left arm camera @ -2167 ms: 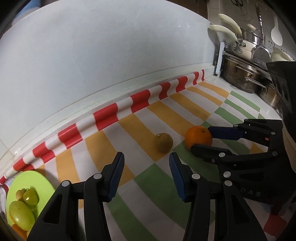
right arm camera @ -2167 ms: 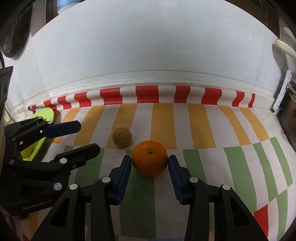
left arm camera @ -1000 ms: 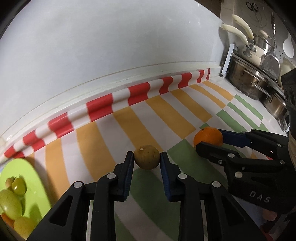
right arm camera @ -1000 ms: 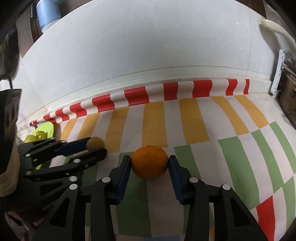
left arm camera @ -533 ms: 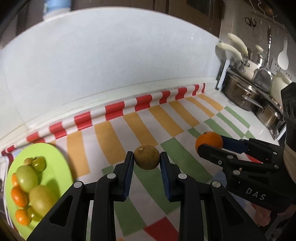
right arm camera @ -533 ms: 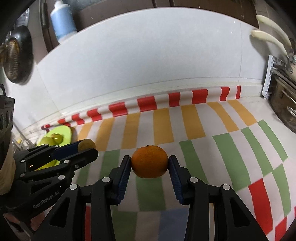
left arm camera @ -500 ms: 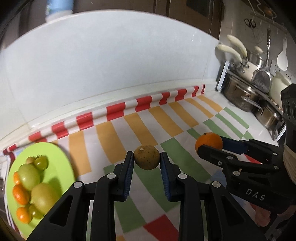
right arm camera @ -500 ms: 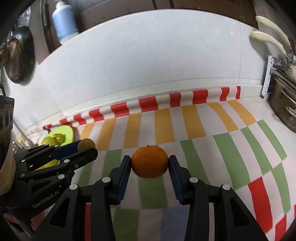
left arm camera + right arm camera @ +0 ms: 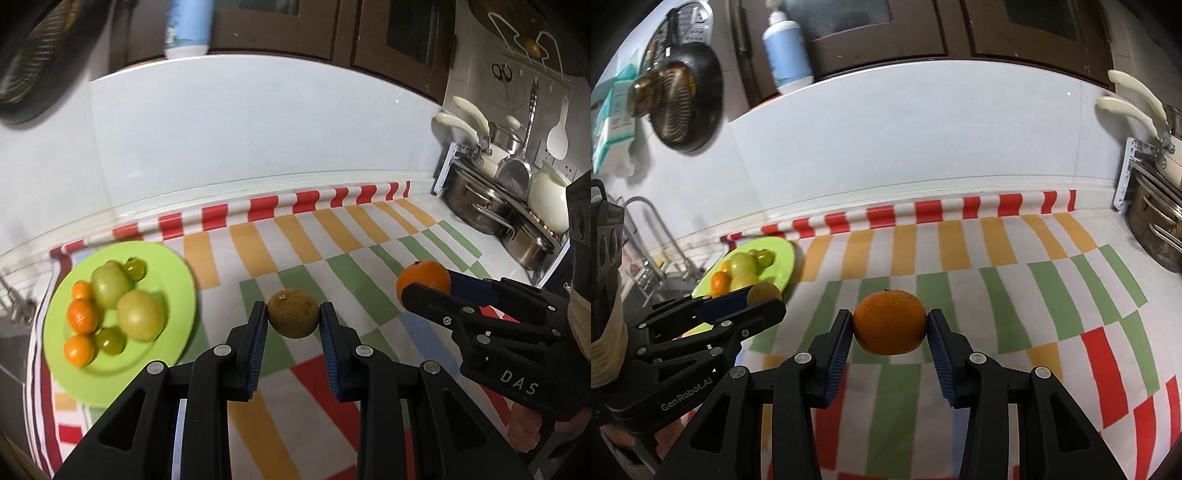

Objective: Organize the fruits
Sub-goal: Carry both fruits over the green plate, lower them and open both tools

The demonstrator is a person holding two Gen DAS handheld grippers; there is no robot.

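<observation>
- While seen from the left wrist: left tool (image 9: 293,319) clamped on brownish-green fruit (image 9: 293,313), above the striped worktop (image 9: 351,251), right of the green plate (image 9: 177,280). Risk: rolling out of a narrow pinch if jolted.
- From the right wrist: right tool (image 9: 890,328) clamped on orange (image 9: 889,321), well apart from the plate. Risk: knocking stacked fruit off the crowded plate on release.

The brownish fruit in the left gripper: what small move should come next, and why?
Probably carry it left and set it on the green plate. The left gripper is shut on the brownish fruit, held above the striped cloth, and the plate already holds the other fruits. The right gripper grips the orange and could follow after.
</observation>
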